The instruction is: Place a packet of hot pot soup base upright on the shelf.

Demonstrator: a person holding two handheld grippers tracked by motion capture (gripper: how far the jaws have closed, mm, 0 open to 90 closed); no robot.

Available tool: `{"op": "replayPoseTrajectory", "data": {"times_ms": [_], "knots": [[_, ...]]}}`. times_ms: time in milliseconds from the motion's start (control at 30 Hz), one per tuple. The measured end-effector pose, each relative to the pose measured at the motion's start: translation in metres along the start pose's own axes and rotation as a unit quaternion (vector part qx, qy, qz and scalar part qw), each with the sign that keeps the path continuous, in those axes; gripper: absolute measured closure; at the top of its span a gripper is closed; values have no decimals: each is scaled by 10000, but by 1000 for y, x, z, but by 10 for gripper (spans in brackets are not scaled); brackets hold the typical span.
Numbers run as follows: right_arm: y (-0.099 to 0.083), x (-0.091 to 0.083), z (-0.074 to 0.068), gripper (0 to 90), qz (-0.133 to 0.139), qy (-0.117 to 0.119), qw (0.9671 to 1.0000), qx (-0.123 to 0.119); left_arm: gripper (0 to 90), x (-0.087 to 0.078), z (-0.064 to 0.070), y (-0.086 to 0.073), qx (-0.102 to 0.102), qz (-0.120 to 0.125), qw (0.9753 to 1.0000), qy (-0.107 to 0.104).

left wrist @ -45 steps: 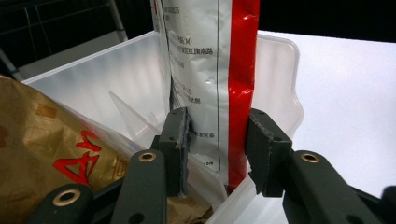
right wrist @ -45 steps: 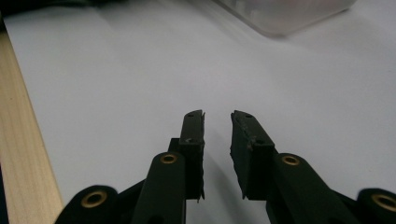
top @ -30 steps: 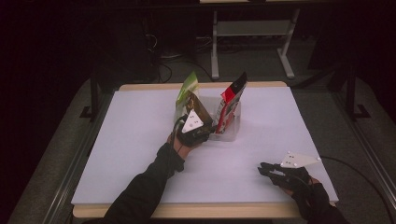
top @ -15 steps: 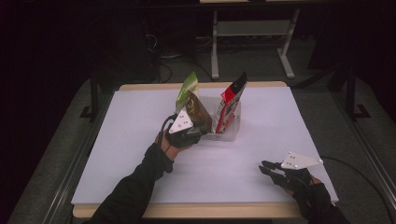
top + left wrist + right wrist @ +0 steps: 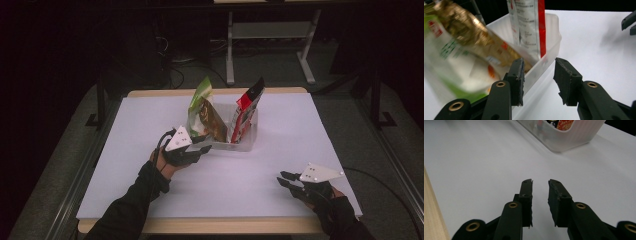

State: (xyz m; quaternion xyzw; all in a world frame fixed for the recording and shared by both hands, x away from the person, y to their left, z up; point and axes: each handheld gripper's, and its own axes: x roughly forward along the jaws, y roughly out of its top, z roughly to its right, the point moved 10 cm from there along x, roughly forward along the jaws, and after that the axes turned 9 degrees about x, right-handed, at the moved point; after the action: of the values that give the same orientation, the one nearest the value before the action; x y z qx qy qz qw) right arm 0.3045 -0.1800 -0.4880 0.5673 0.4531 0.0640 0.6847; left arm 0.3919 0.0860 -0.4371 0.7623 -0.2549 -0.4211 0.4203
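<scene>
The table (image 5: 125,165) has wide bare room on every side of the bin (image 5: 245,142), which sits a little past centre toward 12 o'clock; the near edge at 6 o'clock and the side at 3 o'clock lie open.

The bin is a clear plastic box, its long axis running roughly 9 to 3 o'clock in the high view. Two pouches stand in it. The green pouch (image 5: 202,112) at the 9 o'clock end is green and white with a gold-brown printed face, its top leaning toward 12 o'clock — in the left gripper view it is blurred and tilts over the bin's near wall. The red pouch (image 5: 246,112) at the 3 o'clock end is white with a red stripe and a dark top corner, nearly upright, tipped slightly toward 1 o'clock.

The left gripper (image 5: 202,148) sits at the bin's near 9 o'clock corner — its jaws are spread, with the bin's rim between them and not pinched. The right gripper (image 5: 283,178) rests well apart at 5 o'clock near the table's near edge, jaws parted on nothing, pointing toward 10 o'clock.
</scene>
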Motion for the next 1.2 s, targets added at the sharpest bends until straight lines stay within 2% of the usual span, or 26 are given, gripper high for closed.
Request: {"op": "replayPoseTrajectory", "data": {"times_ms": [267, 467, 700, 833, 900, 1000, 1200], "knots": [[1, 0, 3, 662, 24, -109, 9999, -49, 541, -25, -4, -21, 46, -195, 9997, 135], [2, 0, 5, 605, 47, -217, 9997, -62, 499, -42, -6, -41, 84, -458, 9985, 276], [4, 0, 11, 542, 68, -420, 9991, -57, 441, -64, -8, -59, 20, -520, 9978, 405], [6, 1, 13, 506, 90, -461, 9989, -42, 402, -73, -9, -72, 93, -681, 9964, 505], [7, 3, 16, 467, 100, -542, 9984, -82, 382, -79, -8, -77, 96, -672, 9961, 565], [8, 4, 19, 430, 123, -639, 9979, -40, 360, -87, -10, -84, -13, -668, 9959, 611], [9, 5, 26, 397, 222, -799, 9965, 24, 268, -104, -16, -96, -275, -649, 9933, 912]]}}
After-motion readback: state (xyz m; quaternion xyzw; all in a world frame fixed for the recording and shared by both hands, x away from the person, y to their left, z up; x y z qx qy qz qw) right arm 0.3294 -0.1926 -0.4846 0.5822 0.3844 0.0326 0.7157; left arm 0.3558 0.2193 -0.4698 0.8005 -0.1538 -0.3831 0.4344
